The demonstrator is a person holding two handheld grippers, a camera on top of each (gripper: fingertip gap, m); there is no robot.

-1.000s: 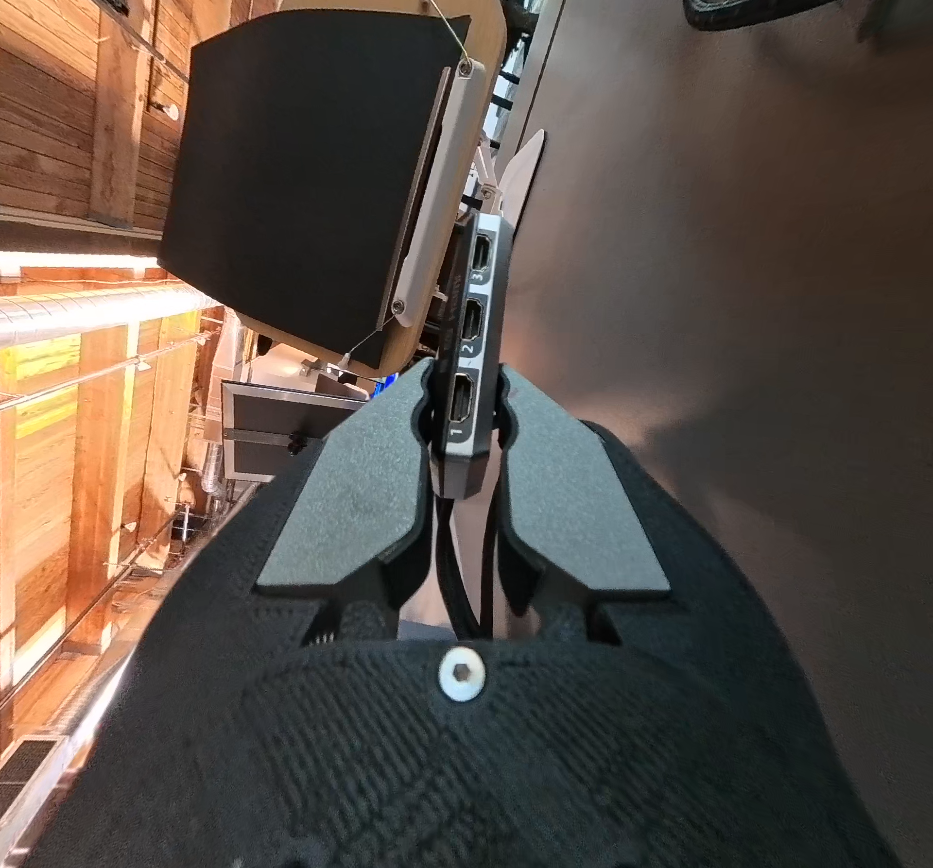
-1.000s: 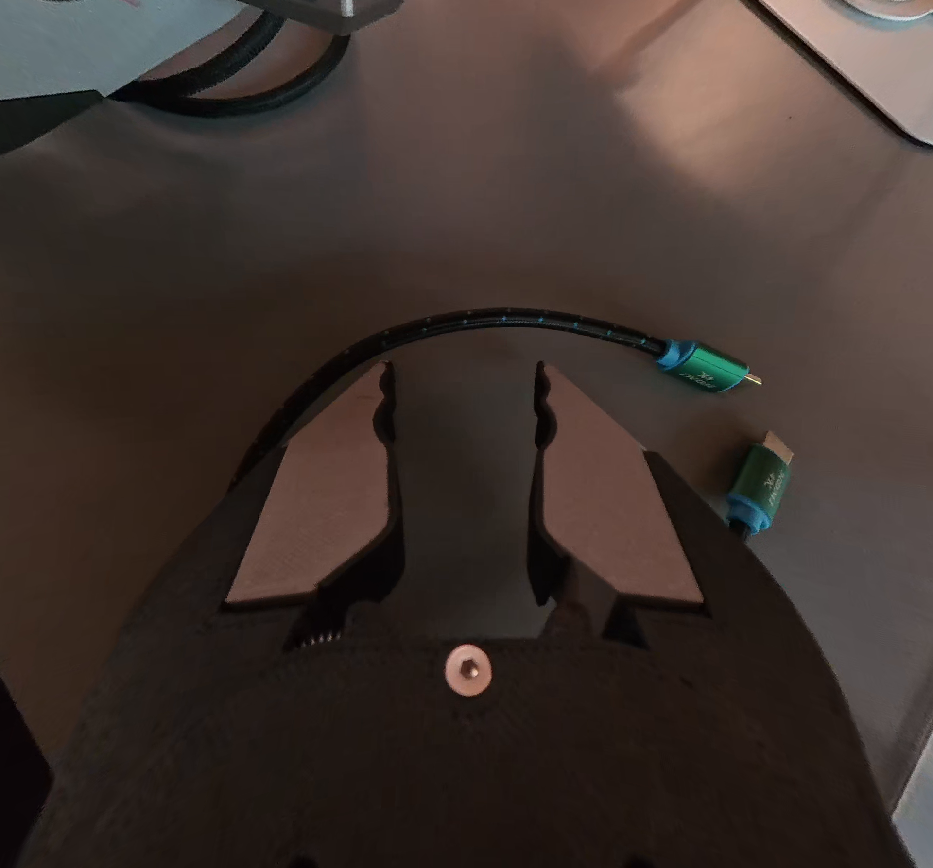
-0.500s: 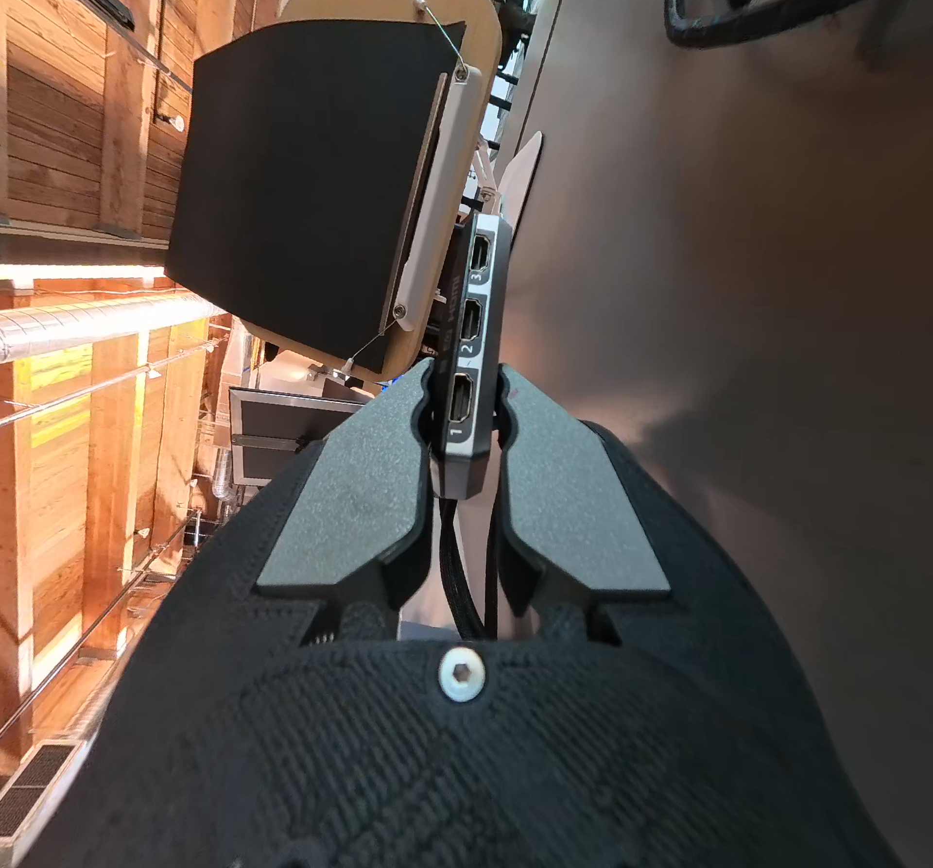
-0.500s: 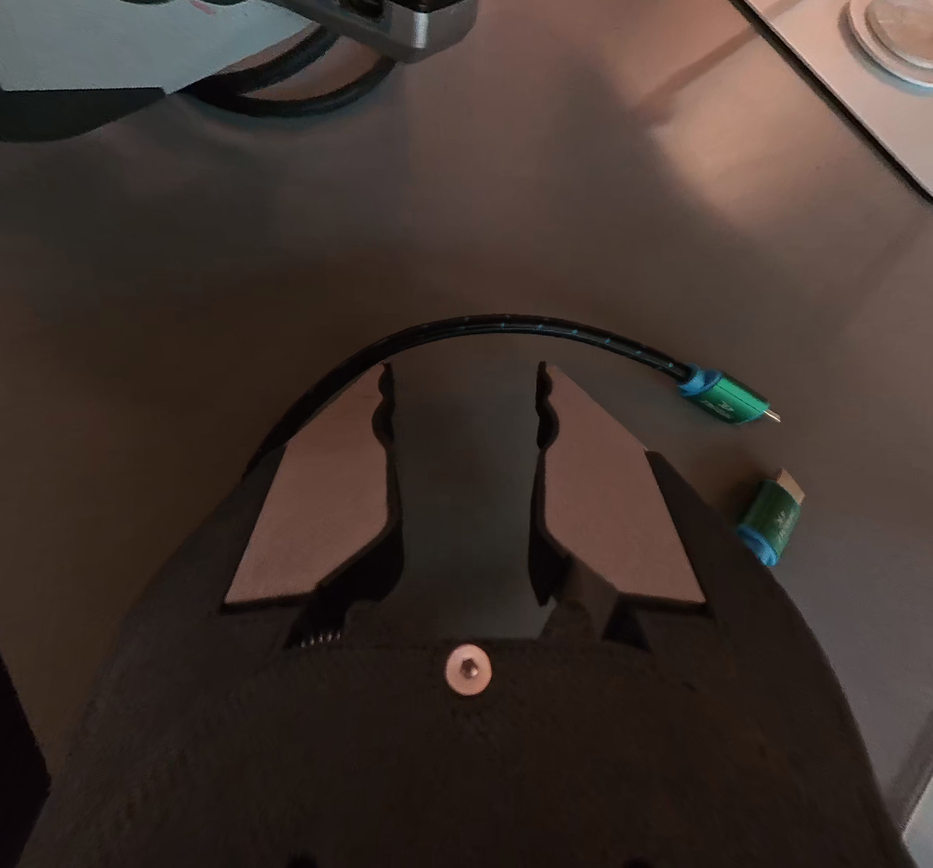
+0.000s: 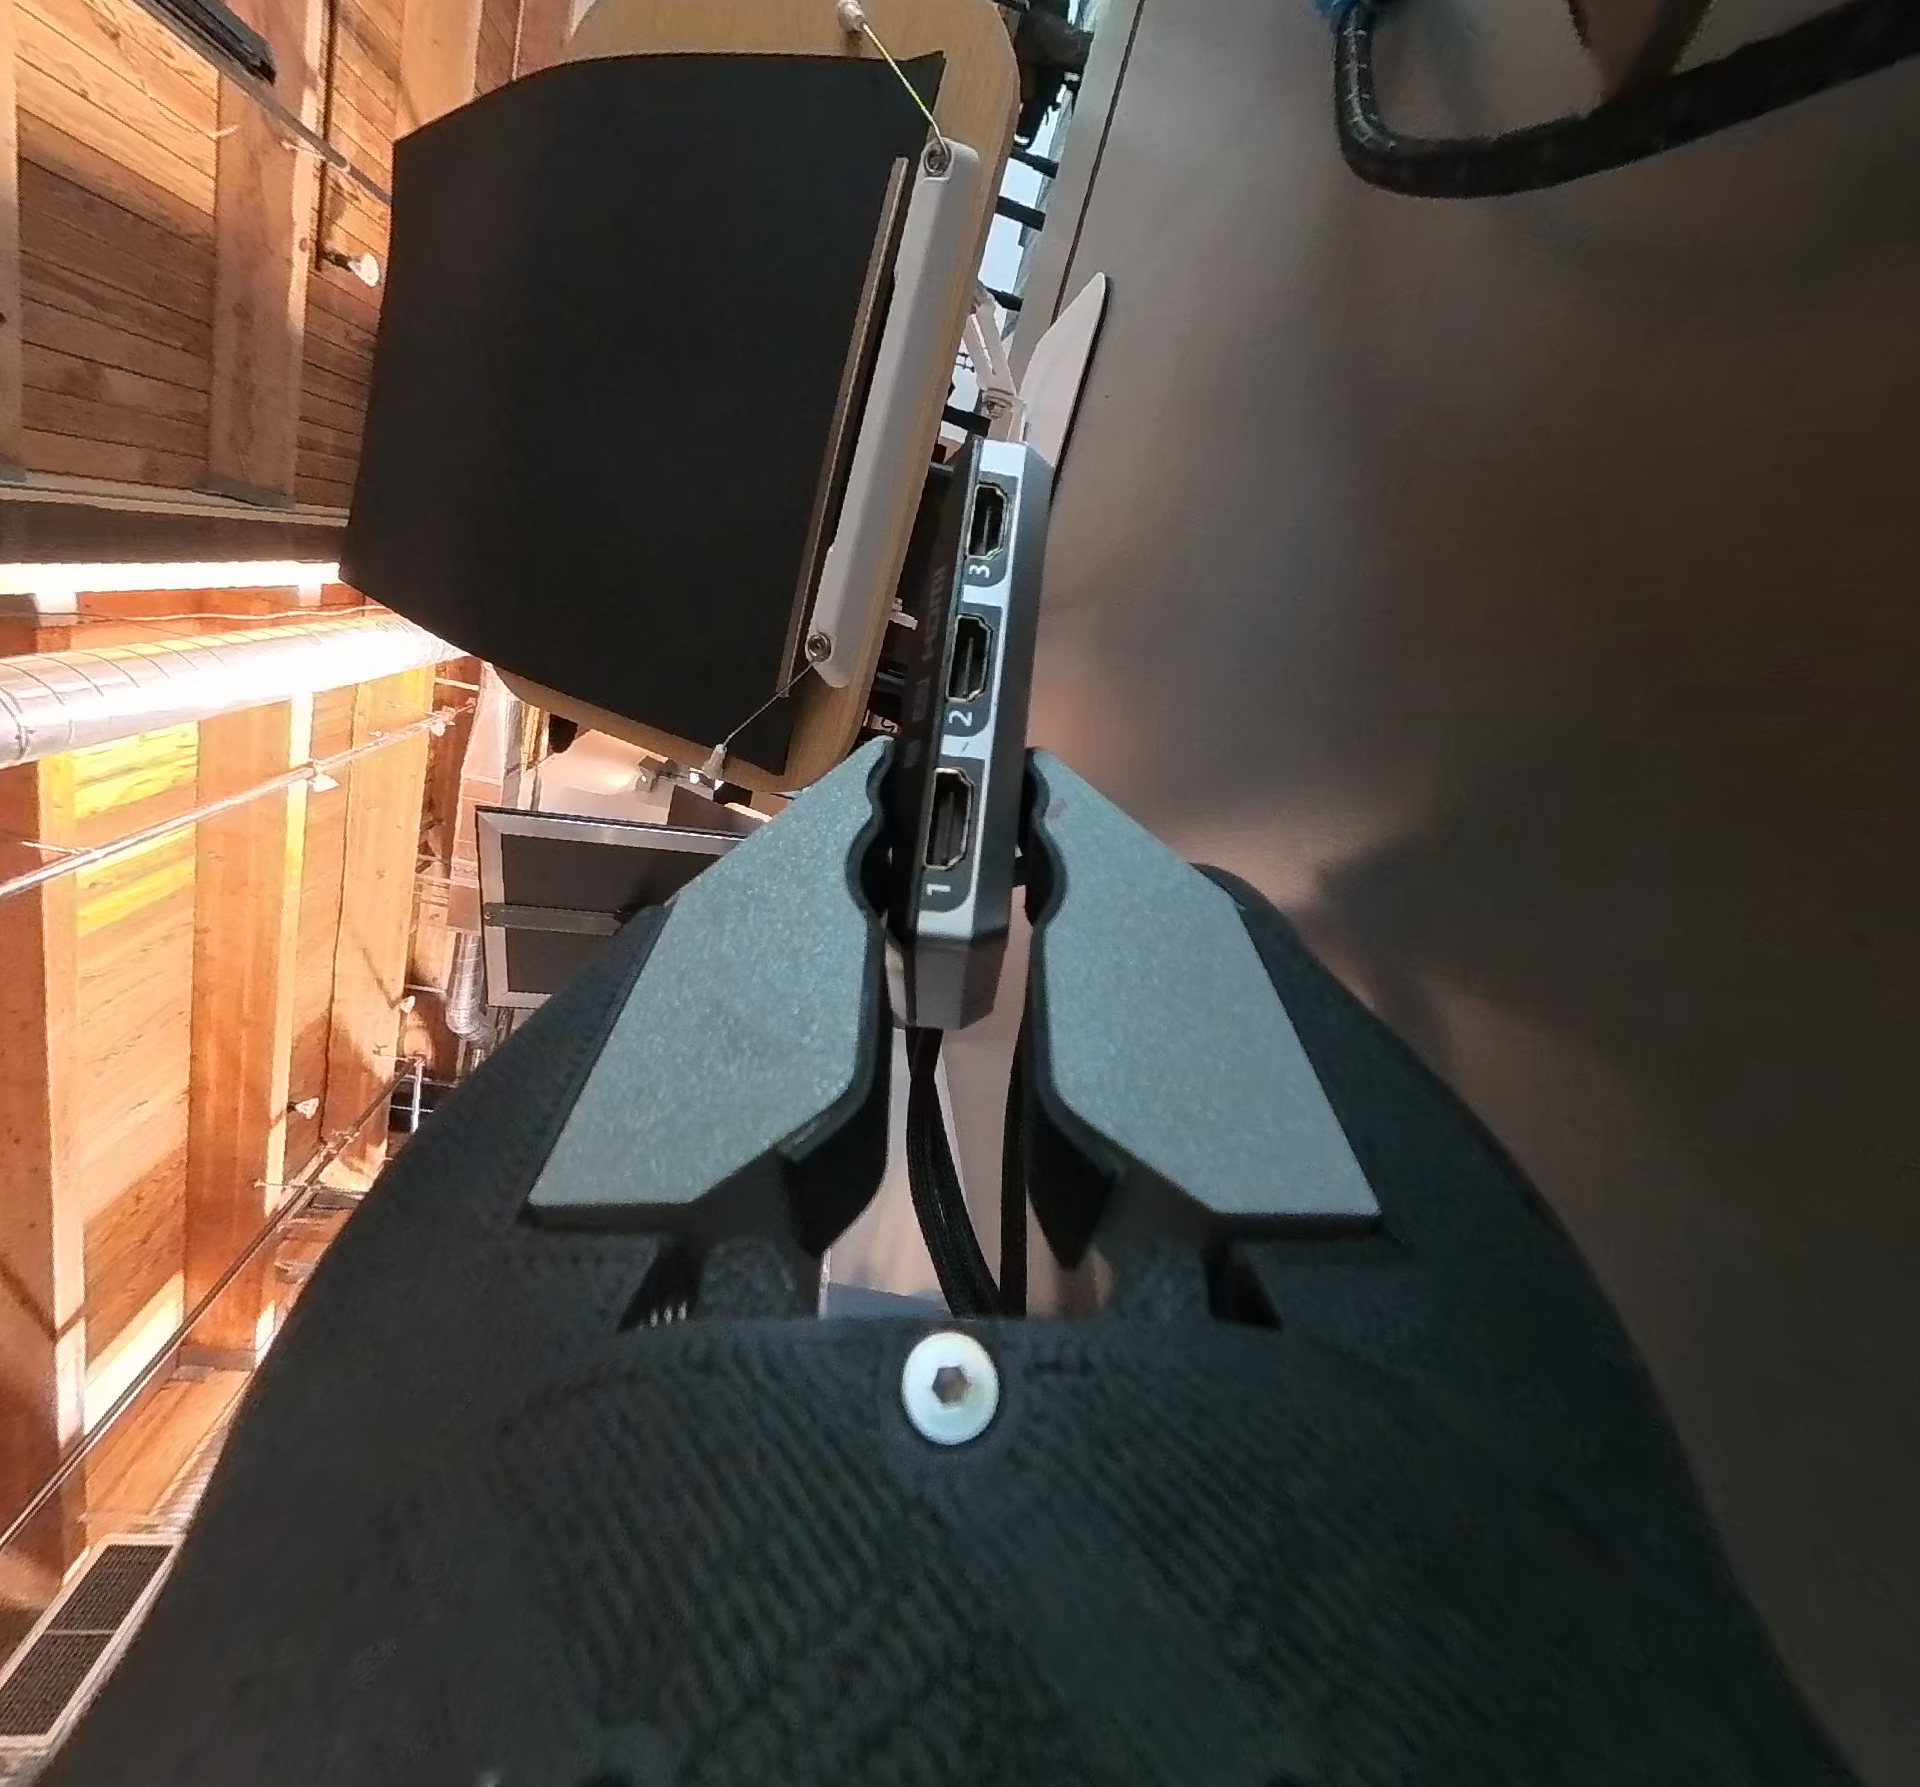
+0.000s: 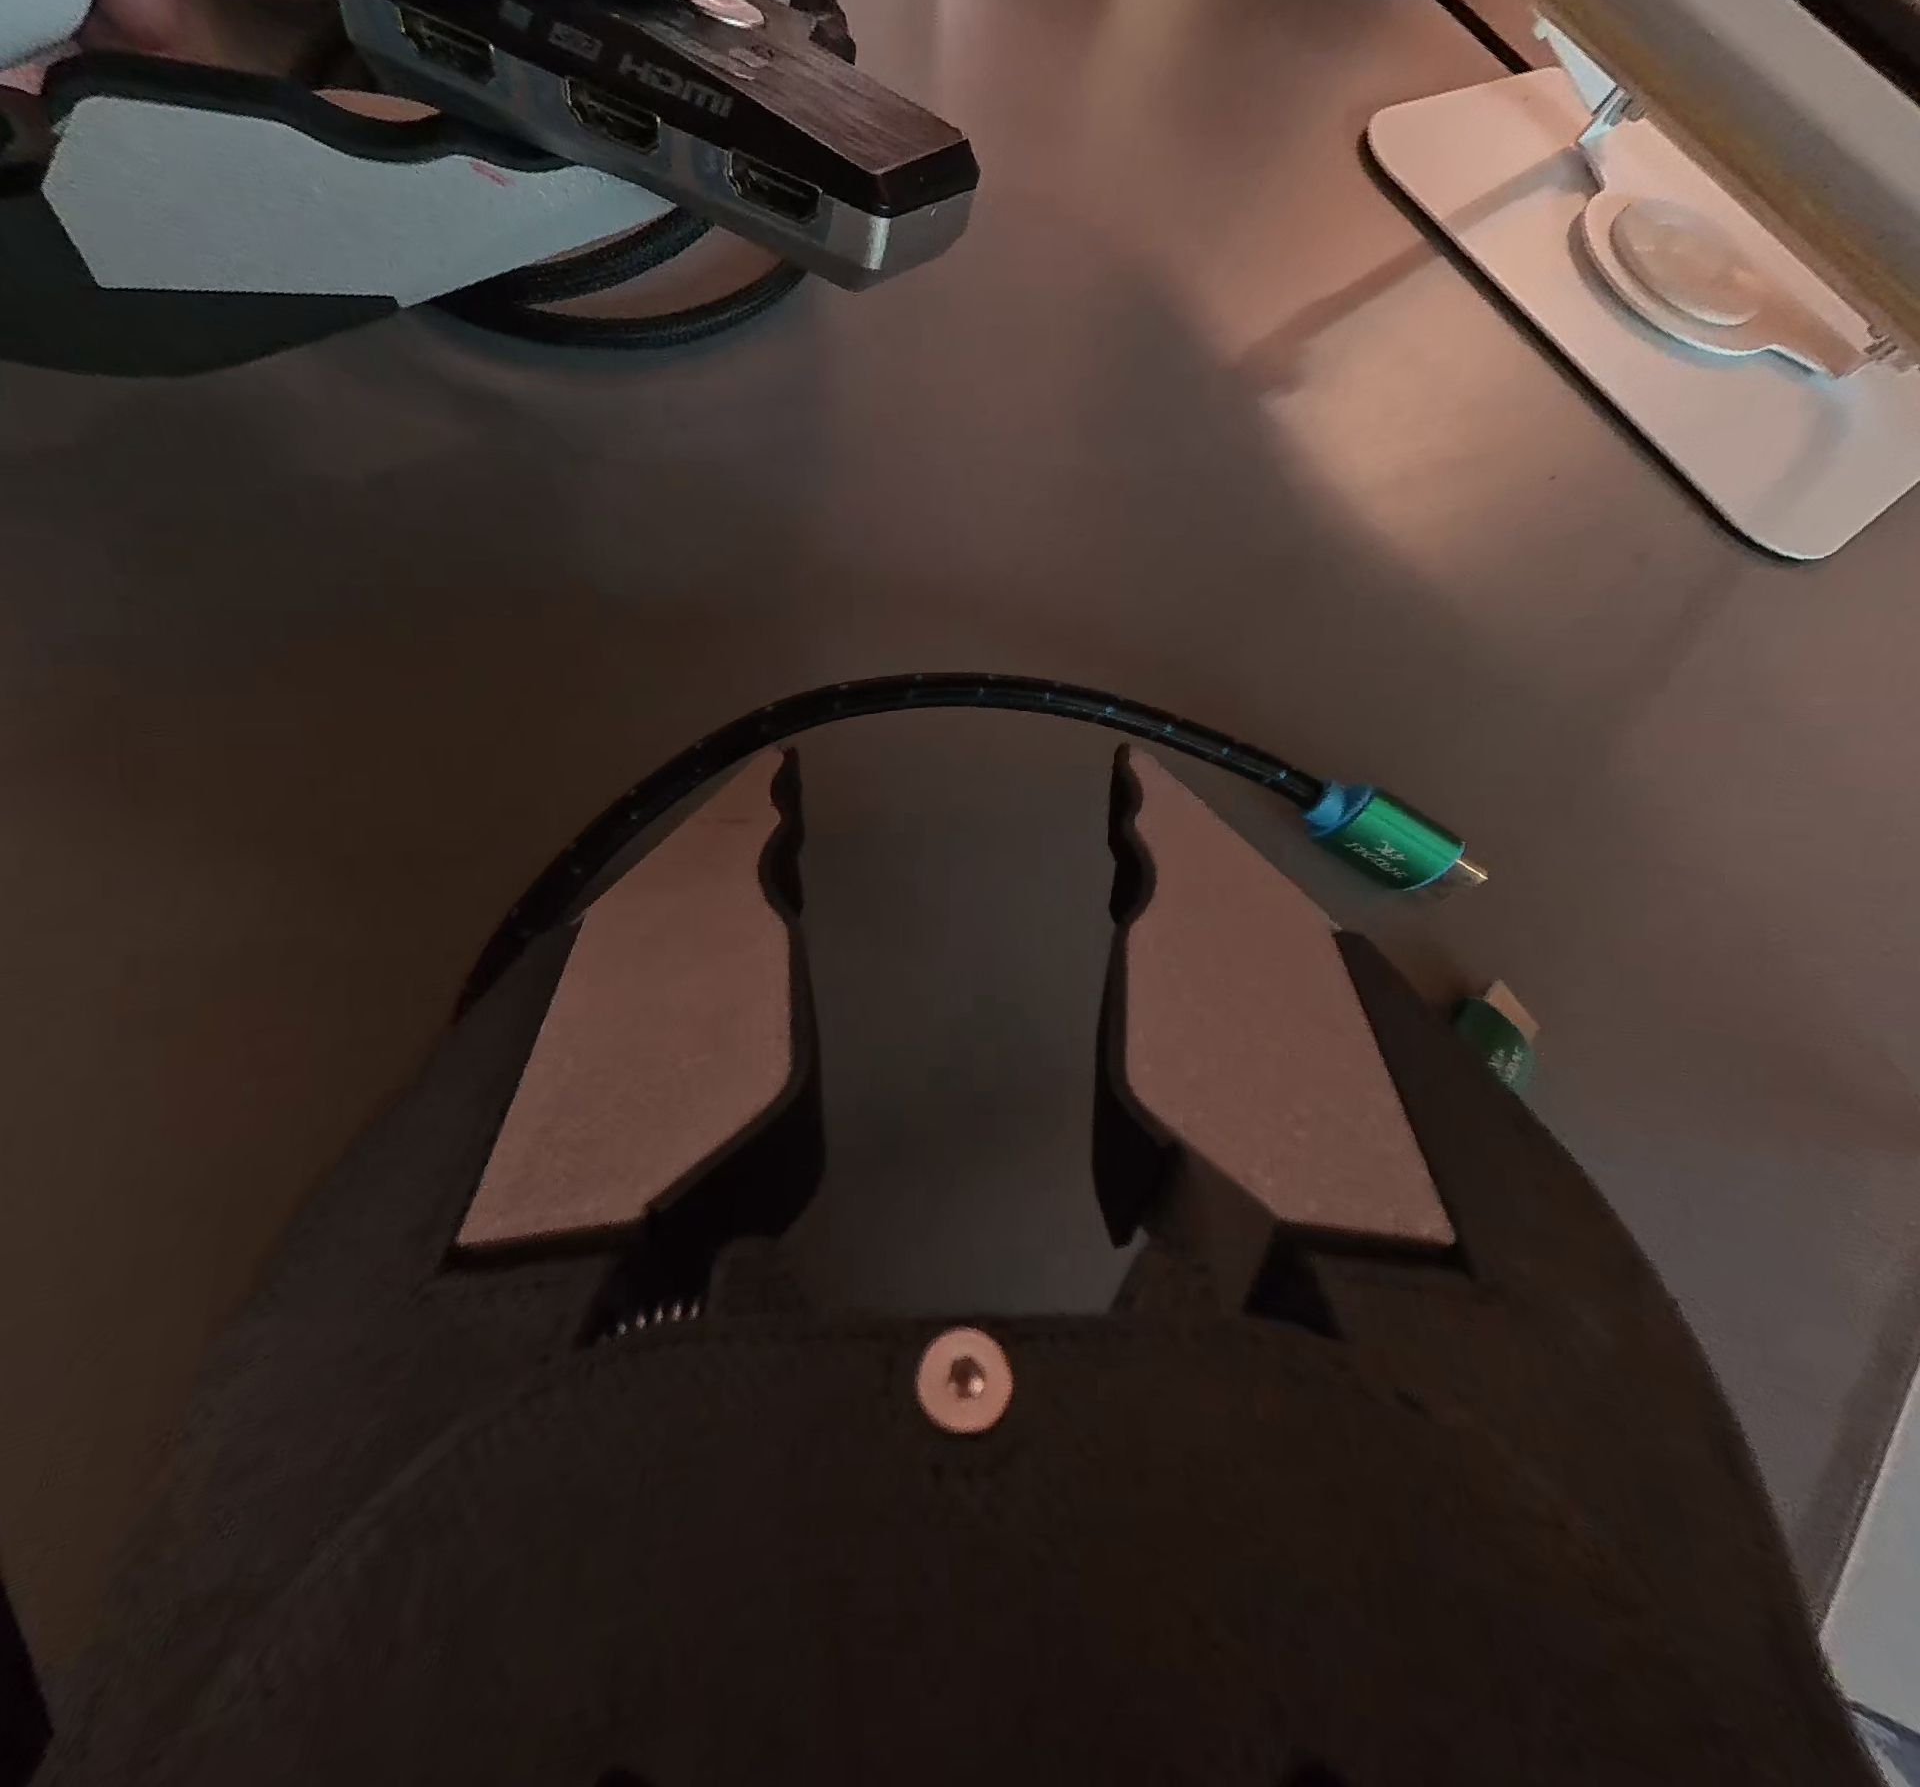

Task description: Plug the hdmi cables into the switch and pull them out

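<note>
Behind the spread, bare right gripper (image 6: 951, 771), one green plug (image 6: 1496, 1046) half hidden; left gripper (image 5: 956, 802) clamps switch (image 5: 971, 719)

Dim tabletop (image 6: 312, 594) with warm glare patch, wide-angle edge distortion, slight blur.

My left gripper (image 5: 958, 838) has a black ribbed printed body, flat grey fingers (image 5: 727, 1010) with scalloped black tips, and a silver hex screw (image 5: 950, 1388) at 6 o'clock; my right gripper (image 6: 951, 838) matches it.

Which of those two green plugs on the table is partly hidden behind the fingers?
The nearer green plug; the farther green plug, on the curved cable, shows fully.
</note>
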